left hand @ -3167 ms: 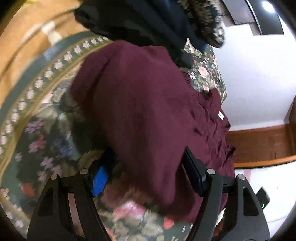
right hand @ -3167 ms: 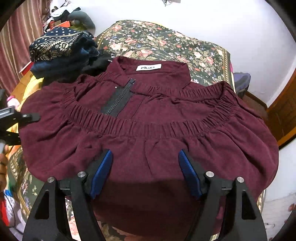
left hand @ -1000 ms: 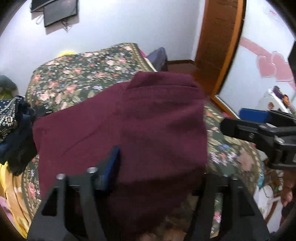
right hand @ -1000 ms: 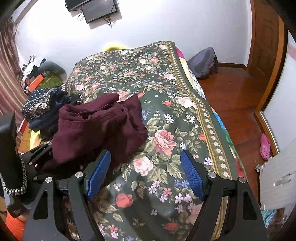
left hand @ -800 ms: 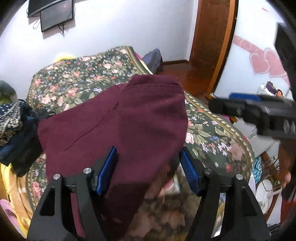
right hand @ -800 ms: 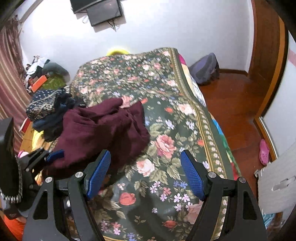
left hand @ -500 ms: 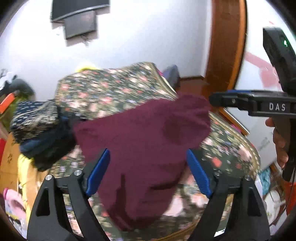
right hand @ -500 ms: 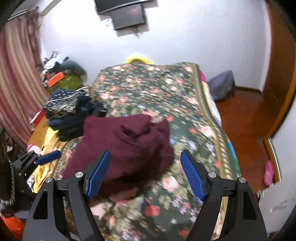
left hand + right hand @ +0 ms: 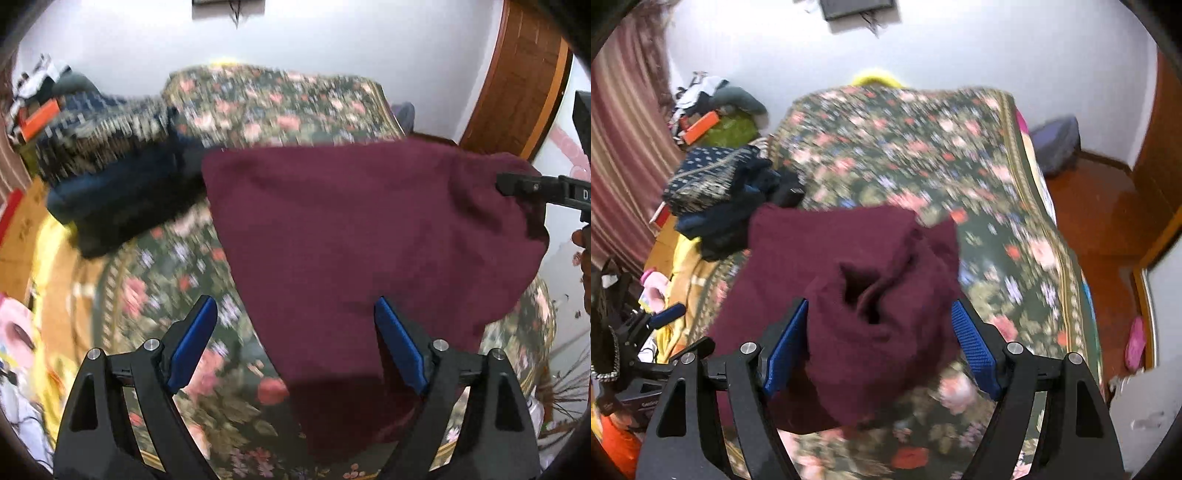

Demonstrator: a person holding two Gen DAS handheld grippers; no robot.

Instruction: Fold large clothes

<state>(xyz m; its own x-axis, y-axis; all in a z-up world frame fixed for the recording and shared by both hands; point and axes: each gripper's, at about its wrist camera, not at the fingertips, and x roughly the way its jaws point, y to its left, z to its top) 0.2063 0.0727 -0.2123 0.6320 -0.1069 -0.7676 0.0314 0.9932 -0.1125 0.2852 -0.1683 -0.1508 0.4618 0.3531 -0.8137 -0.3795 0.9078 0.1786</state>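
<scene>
My left gripper [image 9: 291,339], jaws just widened, stands open over the maroon garment [image 9: 369,236] on the bed [image 9: 280,103]. My right gripper [image 9: 879,343] gapes around bunched cloth, seemingly unpinched.

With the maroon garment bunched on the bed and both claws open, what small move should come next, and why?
Probably lower the right claw and close it on the maroon garment. The garment lies folded but lumpy on the floral bedspread, beside the stack of dark clothes. The left claw has just been opening and grips nothing.
</scene>
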